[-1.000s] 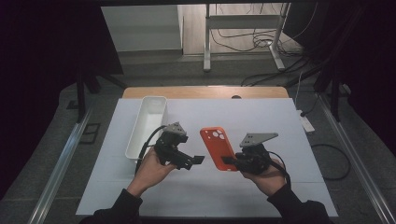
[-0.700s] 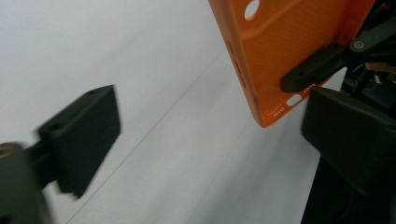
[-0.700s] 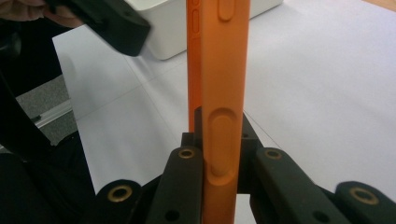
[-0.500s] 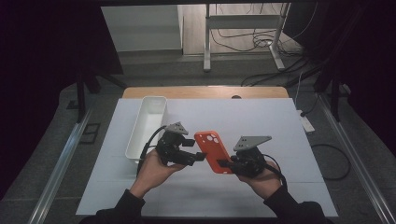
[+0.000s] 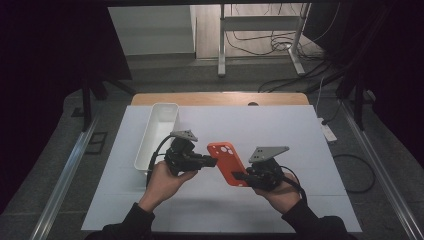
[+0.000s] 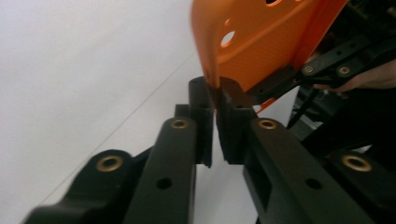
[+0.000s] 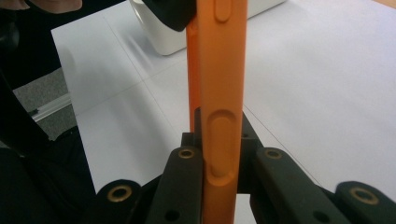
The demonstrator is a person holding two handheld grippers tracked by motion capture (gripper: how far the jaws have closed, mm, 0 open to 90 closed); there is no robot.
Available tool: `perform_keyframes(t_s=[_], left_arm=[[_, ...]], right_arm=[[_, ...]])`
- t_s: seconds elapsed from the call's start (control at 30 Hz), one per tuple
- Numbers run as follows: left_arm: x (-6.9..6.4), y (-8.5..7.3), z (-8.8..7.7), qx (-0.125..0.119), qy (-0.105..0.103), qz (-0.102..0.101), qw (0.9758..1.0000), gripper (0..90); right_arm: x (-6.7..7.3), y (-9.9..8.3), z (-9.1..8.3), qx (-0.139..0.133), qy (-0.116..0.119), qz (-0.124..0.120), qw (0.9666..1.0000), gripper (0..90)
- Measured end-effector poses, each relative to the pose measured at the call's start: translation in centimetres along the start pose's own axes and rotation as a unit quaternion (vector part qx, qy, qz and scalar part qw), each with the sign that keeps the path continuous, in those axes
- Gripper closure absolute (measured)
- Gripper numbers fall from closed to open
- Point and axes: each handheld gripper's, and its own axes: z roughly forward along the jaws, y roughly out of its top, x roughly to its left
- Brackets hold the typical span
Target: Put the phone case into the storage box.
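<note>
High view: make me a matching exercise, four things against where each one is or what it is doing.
1. orange phone case
2. white bin
3. left gripper
4. right gripper

a. clamped on the case's near end
b. held up between both grippers
c. standing at the left of the white mat
d. pinching the case's left edge

Pairs: 1-b, 2-c, 3-d, 4-a

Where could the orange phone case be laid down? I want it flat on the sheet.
Bare white sheet lies right of the orange phone case and along the near edge. It is crowded around the white bin, left gripper and right gripper.
</note>
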Motion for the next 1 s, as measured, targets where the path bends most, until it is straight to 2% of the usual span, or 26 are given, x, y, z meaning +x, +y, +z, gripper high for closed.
perform_keyframes(t_s=[0.03,0.23,0.37,0.43,0.53,0.67,0.8,0.97,1.0], left_arm=[[0.1,0.0,0.0,0.003,-0.001,0.0,1.0,87.0],[0.4,-0.2,0.0,-0.003,-0.016,-0.029,0.9995,89.0],[0.5,-0.2,0.0,-0.007,-0.022,-0.036,0.9991,89.1],[0.6,-0.3,0.0,-0.01,-0.03,-0.047,0.9984,89.1],[0.4,-0.2,0.2,-0.01,-0.029,-0.051,0.9982,89.1],[0.2,-0.2,0.6,-0.007,-0.022,-0.05,0.9985,89.0],[0.1,-0.2,0.7,-0.004,-0.015,-0.054,0.9984,89.0],[0.2,-0.2,0.7,-0.004,-0.007,-0.054,0.9985,89.0],[0.2,-0.2,0.6,-0.004,0.001,-0.053,0.9986,89.0]], right_arm=[[0.0,0.0,0.0,0.002,-0.001,-0.001,1.0,83.7],[0.0,-0.1,0.3,0.007,-0.002,-0.004,1.0,83.4],[0.0,-0.2,0.4,0.006,-0.004,-0.003,1.0,83.2],[-0.1,-0.2,0.5,0.004,-0.004,0.0,1.0,82.6],[0.0,-0.2,0.6,0.004,-0.001,0.001,1.0,80.4],[0.1,-0.2,0.8,0.003,-0.009,-0.005,0.9999,73.8],[0.1,-0.3,0.9,0.001,-0.011,-0.014,0.9998,62.8],[0.3,-0.2,1.3,0.001,-0.012,-0.02,0.9997,43.7],[0.3,-0.2,1.4,-0.001,-0.012,-0.02,0.9997,39.5]])
